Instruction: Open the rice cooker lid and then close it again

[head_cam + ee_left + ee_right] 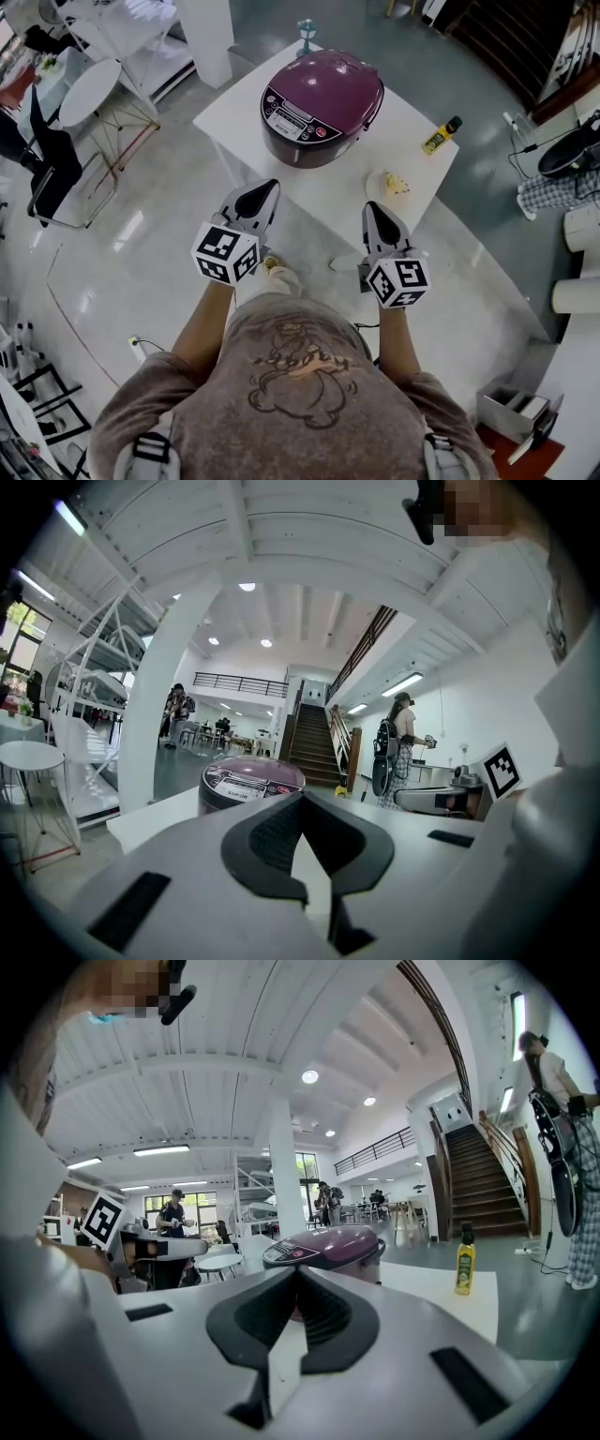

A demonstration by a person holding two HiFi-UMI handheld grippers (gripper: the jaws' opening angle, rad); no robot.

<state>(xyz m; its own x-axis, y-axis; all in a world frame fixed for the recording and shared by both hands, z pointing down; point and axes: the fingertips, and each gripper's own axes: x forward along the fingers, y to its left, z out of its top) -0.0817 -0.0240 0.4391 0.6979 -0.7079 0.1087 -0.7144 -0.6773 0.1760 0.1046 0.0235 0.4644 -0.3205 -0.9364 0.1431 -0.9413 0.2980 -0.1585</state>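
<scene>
Closest to us is our brown shirt (300, 375) with a printed figure on the chest, and both forearms reach forward from it. The left gripper (265, 190) and the right gripper (373, 208) hover side by side over the near edge of the white table (412, 131), each with its marker cube towards us. Both point at the far side of the table.

In the left gripper view we see its jaws pressed together at the tips with nothing between them. The right gripper view shows the same: jaws clenched tip to tip, holding nothing.

The purple rice cooker (323, 103) stands towards the far-left part of the table, well apart from both grippers, with its control panel facing us. Its lid is down. Neither gripper touches it.

A small yellow bottle (441, 136) with a dark cap lies near the table's right corner. A small pale item (396, 183) sits just ahead of the right gripper, but we cannot tell what it is. A stemmed glass (307, 33) stands at the far corner, behind the cooker.
</scene>
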